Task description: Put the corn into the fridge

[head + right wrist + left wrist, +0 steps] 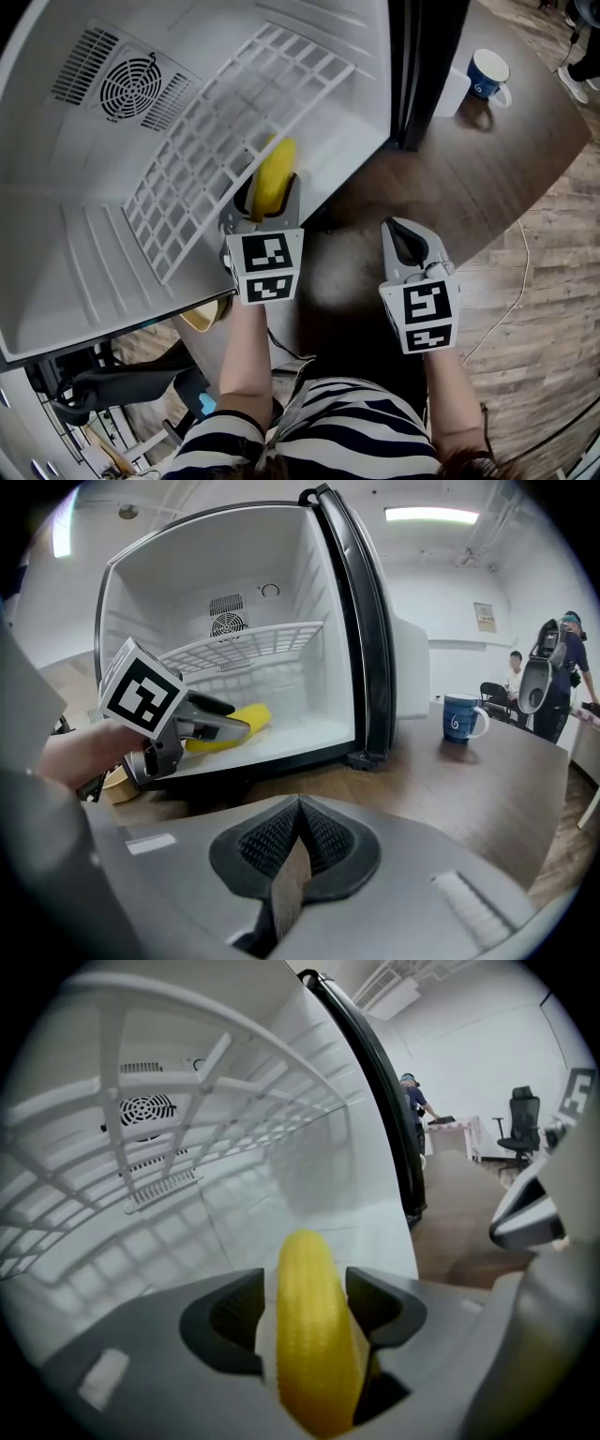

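Observation:
My left gripper point(265, 202) is shut on a yellow corn cob point(270, 175), whose tip pokes past the jaws into the open white fridge point(112, 234), just under the white wire shelf point(234, 131). In the left gripper view the corn point(314, 1326) stands between the two grey pads, over the fridge floor point(319, 1204). From the right gripper view the corn point(234, 728) lies low over the fridge's floor near its front edge. My right gripper point(405, 246) hovers over the wooden table outside the fridge, its jaws closed with nothing held point(298, 855).
A blue mug point(489, 75) stands on the brown wooden table point(469, 178) to the right of the fridge's black door edge point(412, 66). A fan grille point(131, 86) sits in the fridge's back wall. People and office chairs are far off in the room.

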A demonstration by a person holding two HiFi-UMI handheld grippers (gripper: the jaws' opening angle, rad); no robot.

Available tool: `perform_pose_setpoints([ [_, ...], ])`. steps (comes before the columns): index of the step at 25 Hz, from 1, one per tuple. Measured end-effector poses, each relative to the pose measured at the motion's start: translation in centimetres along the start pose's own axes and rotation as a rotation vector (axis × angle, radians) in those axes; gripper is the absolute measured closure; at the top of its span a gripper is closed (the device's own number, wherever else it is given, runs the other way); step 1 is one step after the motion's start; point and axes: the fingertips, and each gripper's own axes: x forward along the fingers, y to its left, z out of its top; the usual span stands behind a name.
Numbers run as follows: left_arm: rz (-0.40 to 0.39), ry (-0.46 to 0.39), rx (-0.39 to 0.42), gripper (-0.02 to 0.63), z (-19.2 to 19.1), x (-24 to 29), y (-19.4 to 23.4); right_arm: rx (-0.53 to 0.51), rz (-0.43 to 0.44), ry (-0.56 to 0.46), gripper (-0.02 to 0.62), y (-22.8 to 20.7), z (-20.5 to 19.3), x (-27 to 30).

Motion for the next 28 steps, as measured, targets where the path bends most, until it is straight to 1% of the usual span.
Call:
perform_pose_setpoints([
  [3,-0.003,-0.024,-0.026,0.606,0.6,-0.5,0.2,0.002,-0.009,-0.004,0.598,0.0,0.0,-0.5],
  [10,-0.007,-0.046,-0.039,0.606,0.8,-2.5,-0.4,0.007,-0.028,-0.013,0.598,0.3,-0.2,-2.2],
  [17,0.014,-0.091,-0.072,0.606,1.3,-5.2,-0.9,0.016,-0.039,-0.031,0.598,1.1,-0.1,-4.1],
  [22,0.031,-0.103,-0.063,0.606,1.3,-7.4,-1.4,0.012,-0.054,-0.048,0.598,1.5,0.1,-5.5],
  [28,0.021,-0.107,-0.086,0.606,0.9,-10.1,-2.2,0.016,-0.081,-0.065,0.598,1.6,0.1,-7.6],
])
